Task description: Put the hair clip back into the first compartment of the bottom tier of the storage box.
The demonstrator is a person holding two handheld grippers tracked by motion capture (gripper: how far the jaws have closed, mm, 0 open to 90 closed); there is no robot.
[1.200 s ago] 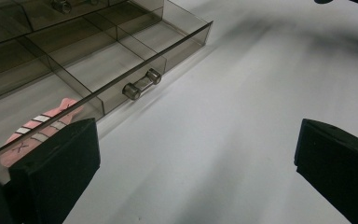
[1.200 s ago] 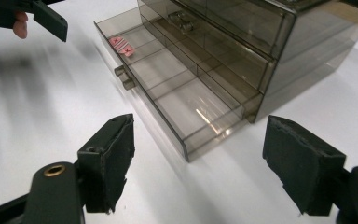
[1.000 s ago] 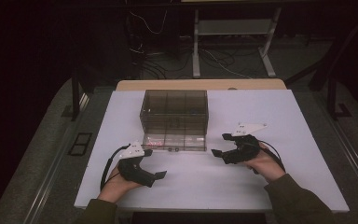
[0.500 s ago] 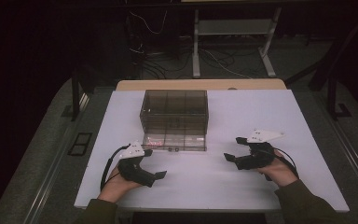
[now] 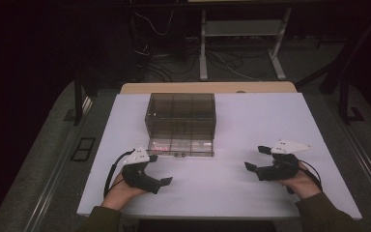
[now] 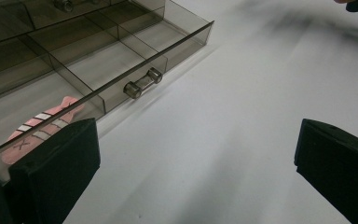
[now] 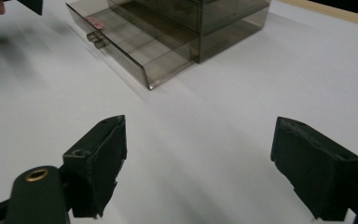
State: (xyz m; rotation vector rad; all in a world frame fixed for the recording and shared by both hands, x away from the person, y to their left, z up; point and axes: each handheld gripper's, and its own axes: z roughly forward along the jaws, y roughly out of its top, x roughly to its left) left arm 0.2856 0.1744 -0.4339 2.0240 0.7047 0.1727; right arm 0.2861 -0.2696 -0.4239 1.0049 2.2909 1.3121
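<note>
The white surface (image 5: 251, 125) sits in a dark room, a see-through drawer box (image 5: 181, 116) at twelve o'clock, both grippers' jaws wide and empty.

Two black gripper jaws stand wide apart over a white table (image 7: 242, 112), facing a smoky clear drawer box (image 7: 191, 28) with its bottom drawer (image 7: 126, 51) pulled out.

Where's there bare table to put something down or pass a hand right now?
Bare patches: the wide strip between the left gripper and right gripper, in front of the open drawer; the stretch right of the drawer box to the table edge; a narrower strip left of the box. Crowded: the drawer front beside the left gripper.
</note>
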